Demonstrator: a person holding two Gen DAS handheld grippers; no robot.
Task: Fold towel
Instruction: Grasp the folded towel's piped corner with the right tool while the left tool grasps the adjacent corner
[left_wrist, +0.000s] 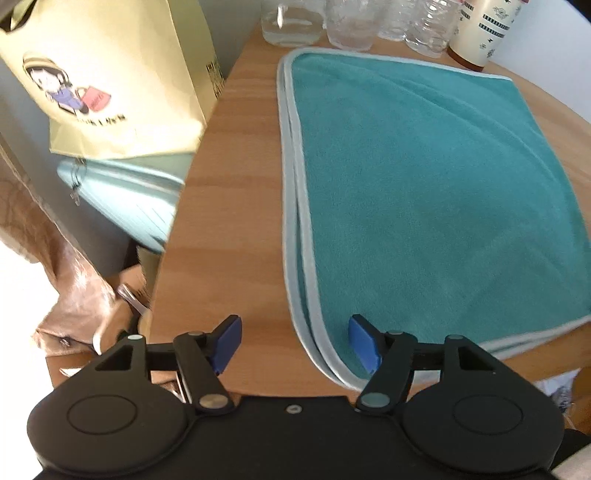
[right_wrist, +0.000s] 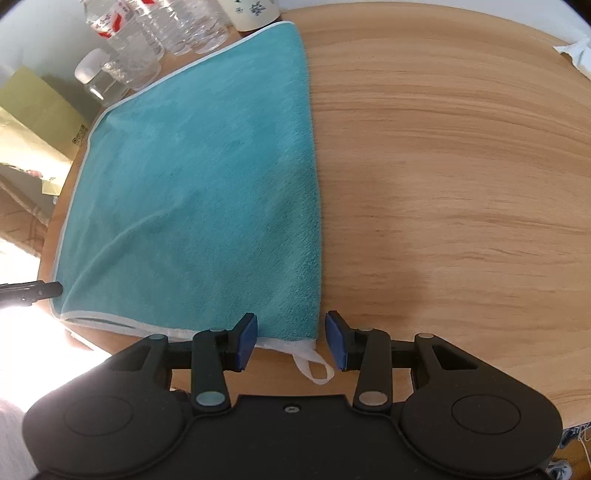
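Observation:
A teal towel (left_wrist: 424, 177) with pale piping lies folded in two layers on the round wooden table (left_wrist: 229, 206). My left gripper (left_wrist: 293, 341) is open above the towel's near left corner, its blue pads astride the doubled hem, nothing held. In the right wrist view the same towel (right_wrist: 199, 192) lies flat, its folded edge running away from me. My right gripper (right_wrist: 291, 341) is open over the near right corner, where a white hanging loop (right_wrist: 314, 365) sticks out onto the table. The tip of the left gripper (right_wrist: 33, 291) shows at the far left.
Clear plastic bottles (right_wrist: 155, 33) and a patterned cream cup (left_wrist: 484, 29) stand along the far table edge behind the towel. A yellow paper bag (left_wrist: 110, 81) and a pale blue case (left_wrist: 129, 199) sit off the table's left side. Bare wood (right_wrist: 461, 184) spreads to the right.

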